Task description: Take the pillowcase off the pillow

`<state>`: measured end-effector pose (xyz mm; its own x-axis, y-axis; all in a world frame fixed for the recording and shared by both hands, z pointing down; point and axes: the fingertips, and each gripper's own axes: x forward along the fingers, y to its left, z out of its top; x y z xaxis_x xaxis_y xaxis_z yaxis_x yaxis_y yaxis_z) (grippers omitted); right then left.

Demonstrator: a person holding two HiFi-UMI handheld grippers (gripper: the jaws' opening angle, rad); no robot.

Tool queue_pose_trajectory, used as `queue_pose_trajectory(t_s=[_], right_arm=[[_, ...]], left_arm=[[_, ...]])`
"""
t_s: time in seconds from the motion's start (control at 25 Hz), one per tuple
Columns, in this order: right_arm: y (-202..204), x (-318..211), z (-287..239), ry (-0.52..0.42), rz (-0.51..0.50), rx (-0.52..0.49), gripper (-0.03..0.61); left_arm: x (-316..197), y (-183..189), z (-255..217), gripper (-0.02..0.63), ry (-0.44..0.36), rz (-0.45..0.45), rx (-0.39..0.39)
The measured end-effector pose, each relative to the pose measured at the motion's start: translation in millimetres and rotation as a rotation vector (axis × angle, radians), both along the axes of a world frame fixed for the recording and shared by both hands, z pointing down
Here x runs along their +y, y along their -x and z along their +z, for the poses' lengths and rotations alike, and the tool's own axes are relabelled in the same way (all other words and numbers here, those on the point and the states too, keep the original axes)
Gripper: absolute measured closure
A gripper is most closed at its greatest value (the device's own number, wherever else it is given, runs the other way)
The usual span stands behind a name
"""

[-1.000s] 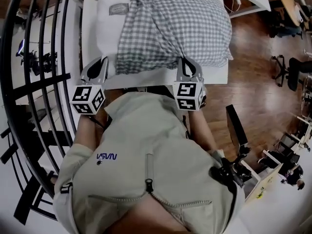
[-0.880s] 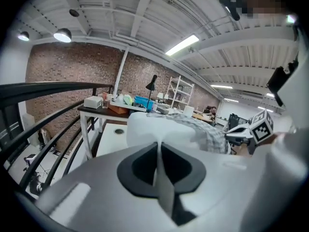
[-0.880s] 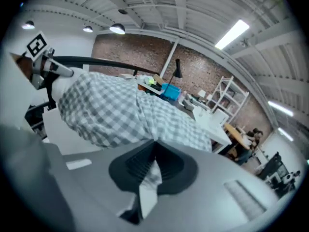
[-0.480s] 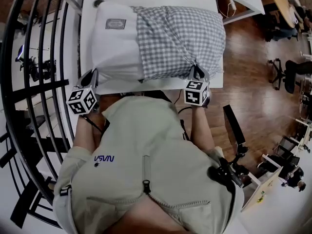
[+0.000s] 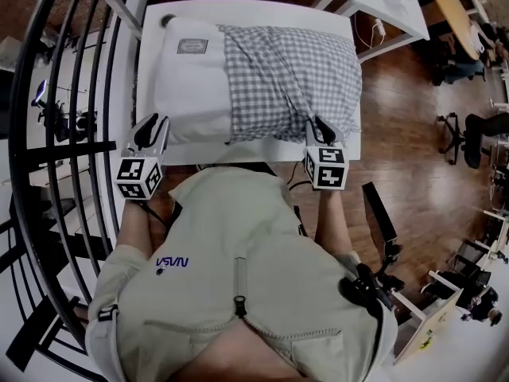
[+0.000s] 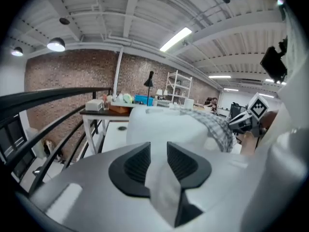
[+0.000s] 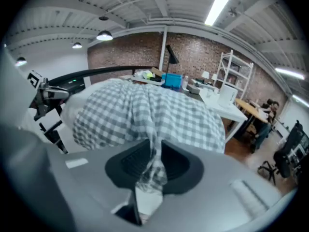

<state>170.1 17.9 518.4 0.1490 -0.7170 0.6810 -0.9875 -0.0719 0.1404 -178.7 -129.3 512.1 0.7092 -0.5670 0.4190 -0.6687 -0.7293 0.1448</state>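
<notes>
Pillowcase (image 5: 290,78) edge crosses the pillow (image 5: 195,94), which nearly fills the table (image 5: 254,10).

light: bright, even, ceiling tubes (image 6: 176,38) | edges: fisheye, dark corners | blur: near jaws soft

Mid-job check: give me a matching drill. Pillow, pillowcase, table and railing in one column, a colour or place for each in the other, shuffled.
1 pillow
2 pillowcase
3 table
4 railing

a black, at the left
b grey check
c white, left end bare
d white, flat, underneath

Pairs: 1-c, 2-b, 3-d, 4-a
</notes>
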Motion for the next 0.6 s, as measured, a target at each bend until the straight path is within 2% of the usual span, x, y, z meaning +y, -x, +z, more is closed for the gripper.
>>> queue_pose_trajectory(t_s=[0.16,0.24,0.4,0.6], right_arm=[[23.3,-24.6,-54.4,-0.115,-0.138,-0.036,0.494],[28.8,-43.8,-80.2,-0.186,-0.173,-0.039,0.494],[34.8,-88.0,-106.6,-0.272,-0.224,-0.042,0.494],[43.8,-128.1,-111.1,-0.290,-0.264,-0.033,0.494]], left_arm=[[-32.2,-27.6,-55.8,0.463,-0.144,0.015,0.081],[-52.9,-50.3,-66.0,0.402,-0.173,0.052,0.078],[-97.8,-97.9,-62.0,0.305,-0.185,0.118,0.004],[-145.4,-132.2,-29.4,0.288,-0.148,0.133,-0.126]])
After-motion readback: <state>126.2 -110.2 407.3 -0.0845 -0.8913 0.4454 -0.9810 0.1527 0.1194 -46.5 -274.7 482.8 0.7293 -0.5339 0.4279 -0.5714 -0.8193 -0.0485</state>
